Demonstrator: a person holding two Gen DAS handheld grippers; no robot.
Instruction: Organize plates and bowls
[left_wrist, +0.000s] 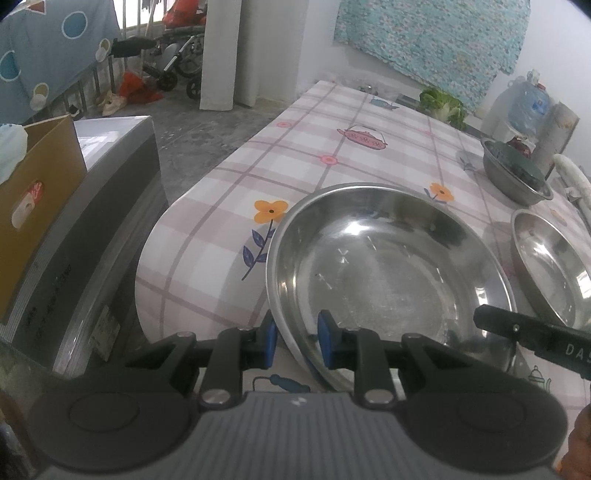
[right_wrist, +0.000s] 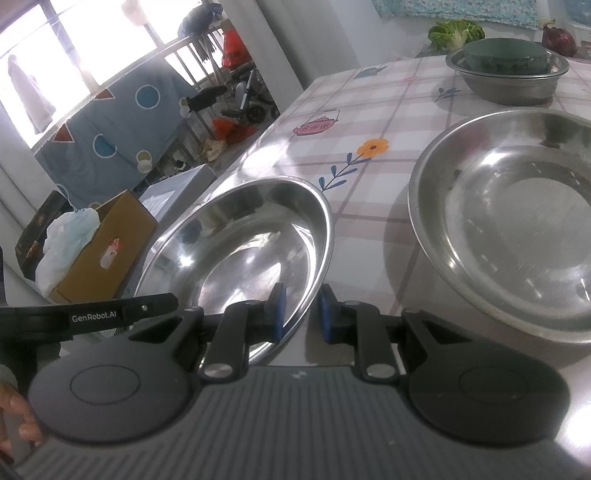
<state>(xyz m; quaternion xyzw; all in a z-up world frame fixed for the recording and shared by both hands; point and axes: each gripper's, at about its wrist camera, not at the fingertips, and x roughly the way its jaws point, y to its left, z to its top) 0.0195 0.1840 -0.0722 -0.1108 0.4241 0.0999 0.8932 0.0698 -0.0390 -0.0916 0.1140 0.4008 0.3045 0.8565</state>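
Steel bowl (left_wrist: 388, 266) rim sits clamped between both grippers' jaws.

Tablecloth (left_wrist: 332, 147) free beyond; 2nd basin (left_wrist: 554, 266) blocks right side.

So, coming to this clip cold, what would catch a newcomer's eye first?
The big steel basin at the near edge of the checked tablecloth, with both tongs clamped on its near rim: the left tongs and the right tongs. A second steel basin sits to its right, and farther back a smaller steel bowl holds a dark green dish.
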